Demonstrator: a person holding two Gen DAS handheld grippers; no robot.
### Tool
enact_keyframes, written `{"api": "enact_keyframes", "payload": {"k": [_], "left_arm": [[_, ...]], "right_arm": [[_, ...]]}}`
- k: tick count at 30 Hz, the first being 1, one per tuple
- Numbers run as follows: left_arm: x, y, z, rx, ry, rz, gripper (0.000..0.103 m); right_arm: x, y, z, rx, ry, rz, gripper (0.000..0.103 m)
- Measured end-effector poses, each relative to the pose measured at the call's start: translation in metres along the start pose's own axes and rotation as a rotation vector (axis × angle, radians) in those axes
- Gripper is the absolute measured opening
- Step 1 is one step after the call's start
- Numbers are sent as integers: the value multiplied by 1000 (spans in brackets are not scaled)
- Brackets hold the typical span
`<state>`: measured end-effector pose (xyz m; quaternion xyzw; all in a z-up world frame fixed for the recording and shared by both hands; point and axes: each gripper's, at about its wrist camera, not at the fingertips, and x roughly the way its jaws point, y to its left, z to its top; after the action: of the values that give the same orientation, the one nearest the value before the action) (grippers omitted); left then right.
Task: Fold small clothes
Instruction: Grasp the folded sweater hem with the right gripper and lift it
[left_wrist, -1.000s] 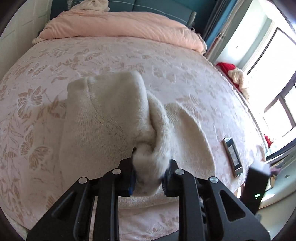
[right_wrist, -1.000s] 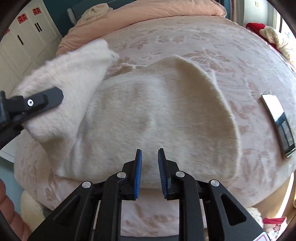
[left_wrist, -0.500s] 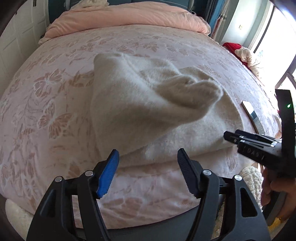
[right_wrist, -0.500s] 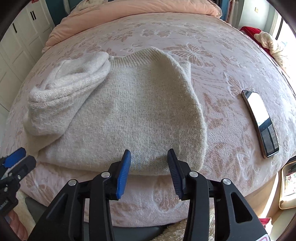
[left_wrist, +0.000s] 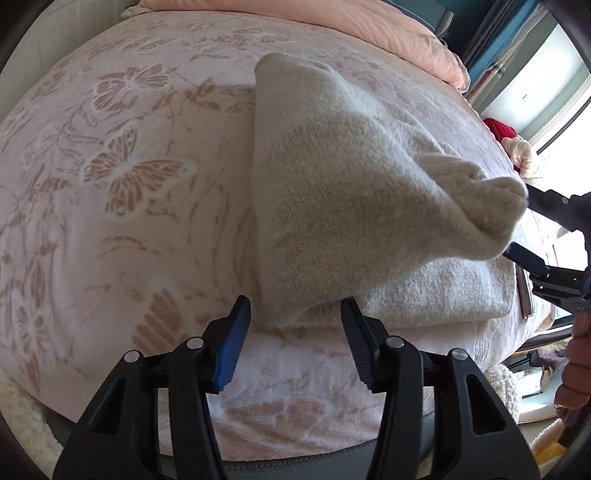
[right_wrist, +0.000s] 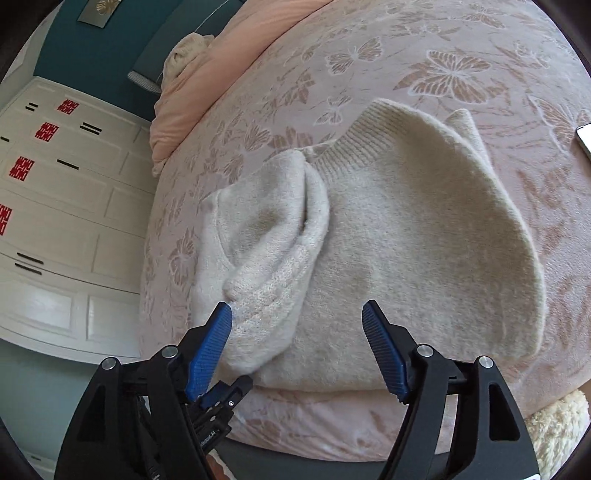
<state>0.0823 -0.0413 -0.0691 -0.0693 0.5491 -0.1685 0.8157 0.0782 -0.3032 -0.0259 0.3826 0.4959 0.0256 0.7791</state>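
A cream knitted sweater (right_wrist: 417, 236) lies partly folded near the front edge of the bed. One sleeve (right_wrist: 273, 266) is folded over its body and its cuff hangs at the front. My right gripper (right_wrist: 297, 314) is open, its jaws standing wide on either side of the sleeve cuff, just above it. My left gripper (left_wrist: 295, 308) is open too, its jaws on either side of the sweater's near left corner (left_wrist: 291, 314). In the left wrist view the sweater (left_wrist: 343, 192) rises to a bunched sleeve end (left_wrist: 498, 206) by the right gripper's fingers (left_wrist: 524, 258).
The bed (left_wrist: 110, 184) has a pink cover with butterfly patterns. A pink duvet (left_wrist: 332, 18) lies at its head. A phone (right_wrist: 583, 142) lies on the bed right of the sweater. White cupboards (right_wrist: 55, 206) stand on the left. A window (left_wrist: 546, 85) is on the right.
My left gripper let go of the sleeve and opened, then came down close to the sweater's near corner. My right gripper opened wider and moved left over the sleeve cuff.
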Motion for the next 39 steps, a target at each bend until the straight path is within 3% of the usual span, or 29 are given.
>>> {"api": "enact_keyframes", "payload": {"k": [3, 5, 6, 7, 8, 9, 10, 13, 14, 16, 18, 20, 21, 22, 25, 28, 31, 34, 37, 39], "left_arm": [[3, 1, 4, 10, 4, 35, 55], [11, 6, 6, -9, 27, 50, 54], [15, 8, 6, -18, 39, 51, 53], [18, 8, 5, -21, 47, 51, 48], [18, 7, 5, -19, 46, 58, 42], [17, 5, 6, -10, 51, 48, 35], [15, 2, 7, -4, 62, 26, 23], [5, -15, 8, 30, 60, -9, 20], [2, -23, 7, 50, 60, -19, 20], [6, -39, 5, 91, 70, -28, 20], [17, -52, -1, 128, 97, 11, 20], [24, -61, -6, 138, 122, 16, 20], [24, -64, -8, 141, 133, 15, 20], [22, -67, -10, 149, 130, 20, 20], [10, -68, -13, 178, 110, 66, 20], [6, -61, -12, 182, 96, 93, 23], [12, -48, -10, 152, 103, 121, 22], [5, -46, -13, 145, 106, 67, 22], [0, -58, -19, 171, 87, 37, 41], [5, -70, -19, 187, 80, 9, 47]], "right_arm": [[14, 31, 0, -58, 18, 17, 73], [34, 48, -2, -119, 60, -38, 79], [47, 55, -4, -157, 83, -79, 75], [59, 59, -6, -189, 86, -138, 49], [68, 62, -7, -220, 87, -204, 16], [68, 65, -5, -235, 78, -212, 15], [54, 68, -1, -225, 32, -155, 14], [-19, 75, 6, -274, -150, -24, 13], [-41, 75, 4, -304, -214, -27, 13], [-68, 56, -2, -322, -299, -114, 13], [-53, 6, 0, -272, -238, -251, 13], [-12, -56, -3, -192, -95, -389, 13], [-4, -74, -9, -146, -69, -369, 13], [-11, -79, -12, -118, -106, -313, 13], [-38, -64, -10, -87, -192, -212, 13], [-51, -56, -7, -112, -247, -172, 13], [-13, -93, 0, -69, -111, -242, 14], [-28, -100, -2, 13, -141, -111, 17], [-42, -90, -4, 20, -163, -41, 27], [-37, -89, -4, 26, -142, -38, 29]]}}
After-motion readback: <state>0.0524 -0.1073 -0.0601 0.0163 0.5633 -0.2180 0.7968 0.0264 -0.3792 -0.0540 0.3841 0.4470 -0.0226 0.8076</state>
